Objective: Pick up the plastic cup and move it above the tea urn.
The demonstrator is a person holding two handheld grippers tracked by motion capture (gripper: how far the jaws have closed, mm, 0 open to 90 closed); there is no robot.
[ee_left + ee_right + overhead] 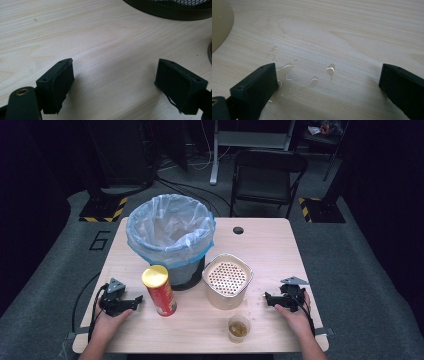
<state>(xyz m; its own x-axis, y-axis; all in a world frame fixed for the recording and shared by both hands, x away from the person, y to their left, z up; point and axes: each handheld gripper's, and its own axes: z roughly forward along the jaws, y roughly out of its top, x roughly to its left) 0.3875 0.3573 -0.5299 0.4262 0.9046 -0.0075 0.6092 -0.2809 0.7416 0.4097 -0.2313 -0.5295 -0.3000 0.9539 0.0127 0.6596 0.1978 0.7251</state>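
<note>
The can [159, 291], red with a yellow lid, is seen upright on the tabletop [265, 245], just beside the left tongs [131, 303] and in front of the bin [170, 237]. The left tongs are held low over the tabletop by the left hand [107, 320], pointed toward the can; in the left gripper view the tongs [115, 85] are seen open wide, with bare wood between the jaws and nothing gripped. The dark base of the bin is noted at the top edge of that view.

The right tongs [267, 298] are held by the right hand [295, 315] at the right side of the tabletop, pointed toward the strainer bowl [226, 280]. In the right gripper view the tongs [327, 85] are likewise seen open wide and empty. Spilled drops [294, 75] of clear liquid are recorded on the wood between and just ahead of the jaws.

The bowl, cream with a perforated insert, is placed at the centre, just beside the bin, which is lined with a pale blue bag. A clear cup [238, 328] holding brownish contents is found near the front edge, in front of the bowl. Beyond the tabletop a folding chair [267, 177] is observed on the floor.
</note>
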